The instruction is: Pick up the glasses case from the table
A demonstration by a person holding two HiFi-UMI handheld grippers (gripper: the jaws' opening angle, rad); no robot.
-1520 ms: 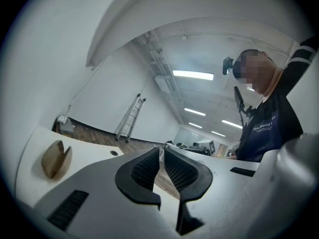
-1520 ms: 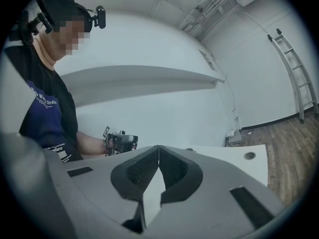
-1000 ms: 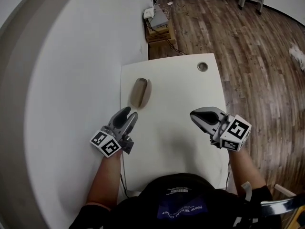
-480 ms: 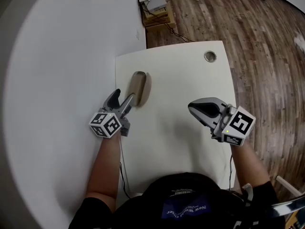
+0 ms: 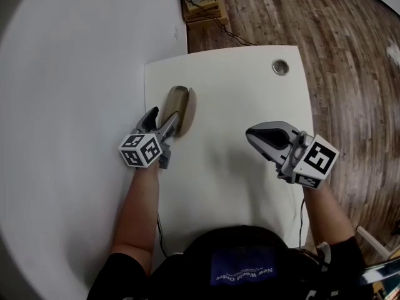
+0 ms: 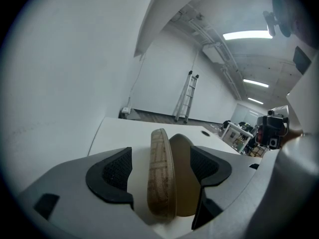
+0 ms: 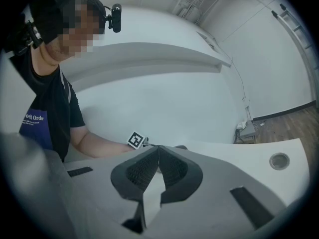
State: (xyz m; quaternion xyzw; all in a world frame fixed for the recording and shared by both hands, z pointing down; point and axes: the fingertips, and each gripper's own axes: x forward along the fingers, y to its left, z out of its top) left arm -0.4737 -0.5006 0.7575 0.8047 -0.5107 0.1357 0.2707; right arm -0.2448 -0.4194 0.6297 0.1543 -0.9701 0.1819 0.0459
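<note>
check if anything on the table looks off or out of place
Only the glasses case stands out: it sits close to the left edge of the table and seems slightly open, with its woven half and plain tan half parted along one side. Nothing looks spilled or damaged.

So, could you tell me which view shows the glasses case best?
The left gripper view: the glasses case fills the foreground, woven edge clear. The head view shows it small from above, near the table's left edge. The right gripper view doesn't show it.

Tan glasses case (image 5: 180, 105), brick-patterned rim, on a white table (image 5: 237, 86); brown wood-grain floor (image 5: 350, 61).
</note>
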